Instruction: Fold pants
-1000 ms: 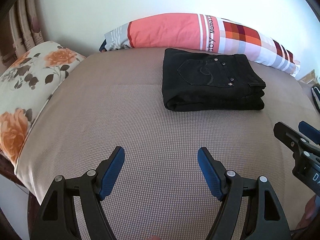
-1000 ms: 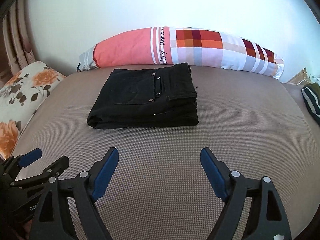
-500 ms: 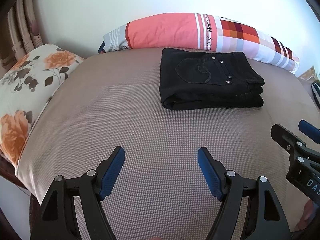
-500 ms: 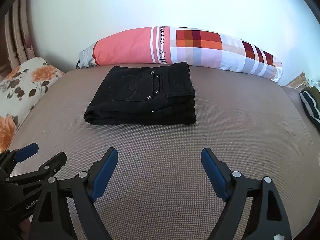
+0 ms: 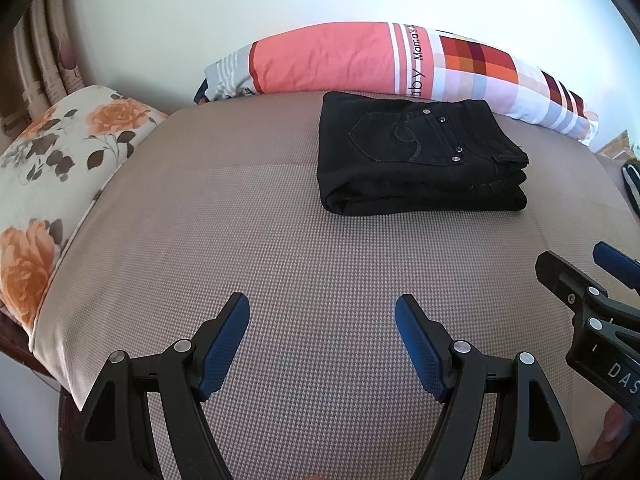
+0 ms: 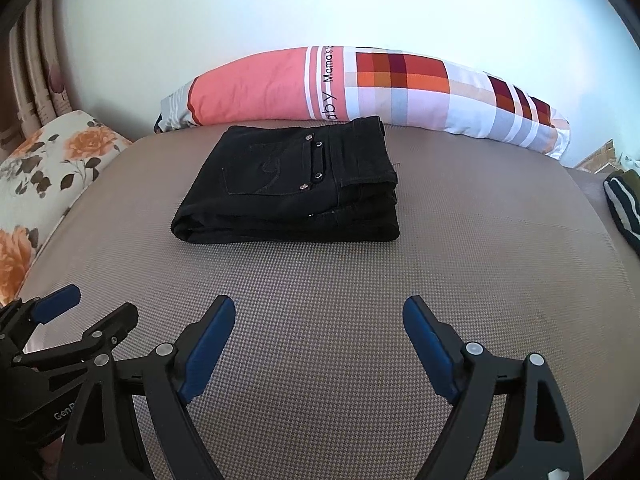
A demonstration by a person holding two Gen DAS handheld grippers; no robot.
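So from where I'm sitting, the biggest thing in view is the bed [image 5: 240, 248], covered in a tan houndstooth sheet that fills most of both wrist views. Along its far edge, at 12 o'clock, lies a long pink-and-plaid bolster [image 6: 360, 92], and a floral pillow [image 5: 52, 168] sits off at 9 o'clock. The pants [image 6: 296, 184] are black jeans, stacked into a neat rectangle with the back pocket facing up, lying flat just in front of the bolster, around 1 o'clock in the left view and 11 o'clock in the right. A striped dark cloth [image 6: 624, 208] peeks in at 3 o'clock. Both my tongs are released with nothing between the blue pads: left tongs [image 5: 322, 334] and right tongs [image 6: 319, 328] hover over bare sheet, well apart from the pants.
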